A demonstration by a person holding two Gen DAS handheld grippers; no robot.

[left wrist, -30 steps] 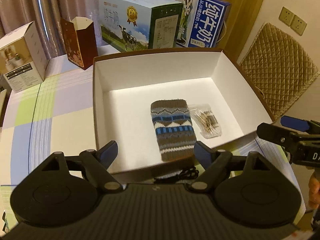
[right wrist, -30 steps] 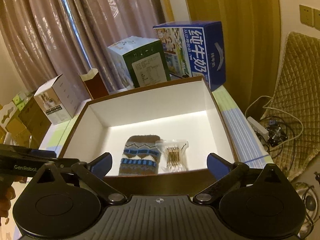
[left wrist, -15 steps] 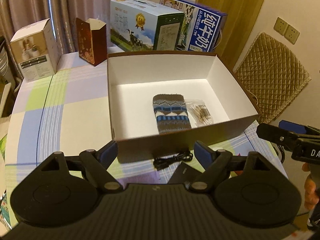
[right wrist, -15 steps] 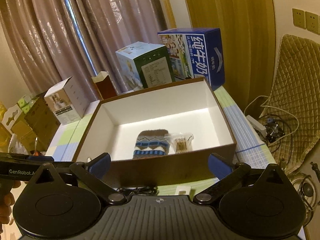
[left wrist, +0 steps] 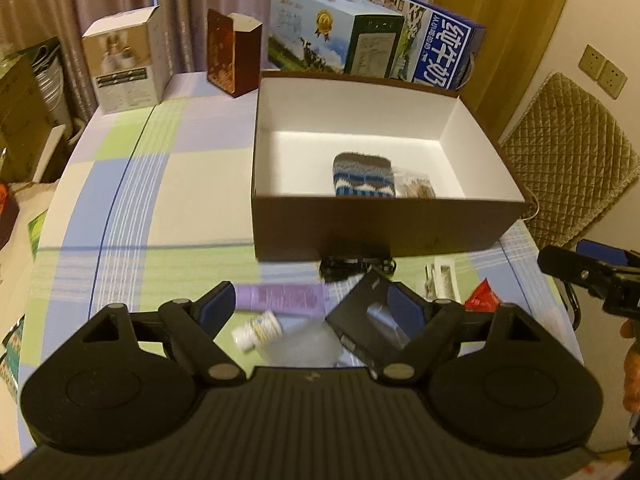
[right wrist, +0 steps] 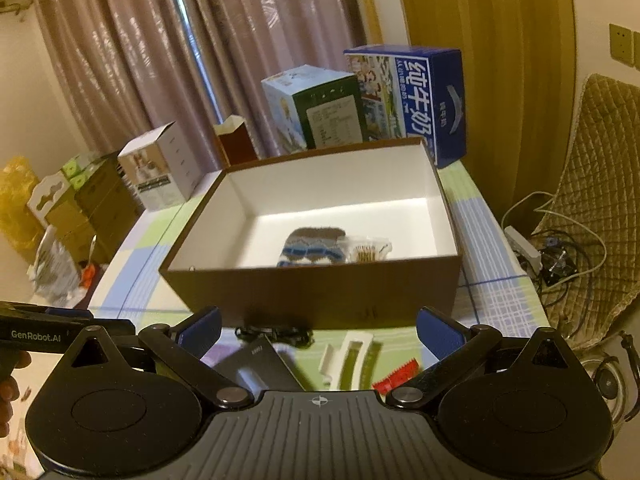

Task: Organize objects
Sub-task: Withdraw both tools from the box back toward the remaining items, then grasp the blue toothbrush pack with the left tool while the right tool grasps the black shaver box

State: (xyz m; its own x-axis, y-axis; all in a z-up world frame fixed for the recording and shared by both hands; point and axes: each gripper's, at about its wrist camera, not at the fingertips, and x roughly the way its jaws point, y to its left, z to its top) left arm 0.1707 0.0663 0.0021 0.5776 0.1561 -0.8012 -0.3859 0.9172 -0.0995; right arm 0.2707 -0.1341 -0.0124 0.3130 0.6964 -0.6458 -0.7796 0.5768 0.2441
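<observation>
A brown box (left wrist: 384,228) (right wrist: 312,296) with a white inside holds a knitted pouch (left wrist: 362,176) (right wrist: 310,248) and a bag of cotton swabs (left wrist: 416,188) (right wrist: 366,250). In front of it lie a black cable (left wrist: 352,266) (right wrist: 276,334), a purple tube (left wrist: 280,298), a small white bottle (left wrist: 258,330), a black flat case (left wrist: 372,320) (right wrist: 256,368), a white and green pack (right wrist: 354,360) and a red item (left wrist: 482,296) (right wrist: 398,376). My left gripper (left wrist: 312,306) and right gripper (right wrist: 318,328) are both open and empty, above these loose items.
Milk cartons (left wrist: 332,40) (right wrist: 416,104), a dark red carton (left wrist: 234,56) and a white box (left wrist: 124,64) stand behind the box on the checked tablecloth (left wrist: 160,200). A quilted chair (left wrist: 572,160) and floor cables (right wrist: 556,256) are to the right.
Both grippers have pulled back from the box towards the table's near edge. The loose items in front of the box have come into view. Both stay open.
</observation>
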